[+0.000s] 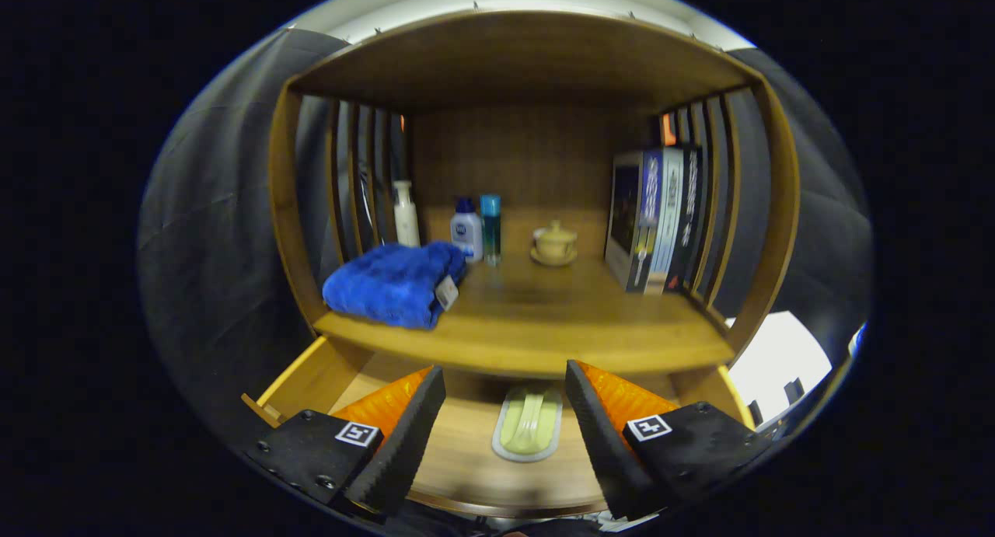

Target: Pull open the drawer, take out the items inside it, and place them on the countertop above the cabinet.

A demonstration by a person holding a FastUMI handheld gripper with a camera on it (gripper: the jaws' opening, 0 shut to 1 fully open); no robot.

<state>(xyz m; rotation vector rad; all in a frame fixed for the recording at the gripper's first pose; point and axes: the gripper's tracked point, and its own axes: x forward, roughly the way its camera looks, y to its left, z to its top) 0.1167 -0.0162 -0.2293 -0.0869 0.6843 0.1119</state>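
Observation:
The wooden drawer [459, 459] stands pulled out below the countertop [560, 327]. Inside it lies a pale green oblong item with a grey rim [528, 424], flat on the drawer bottom. My gripper [505, 389] hangs open above the drawer, and the green item lies between and just below its two fingertips, touching neither. A folded blue towel [395, 283] rests on the countertop's left side, beyond the left finger.
At the back of the countertop stand a white pump bottle [405, 214], a small white bottle with a blue cap [466, 230], a teal tube [490, 228] and a lidded cup on a saucer [555, 243]. Several books [654, 218] stand at the right. Slatted walls and a roof enclose the shelf.

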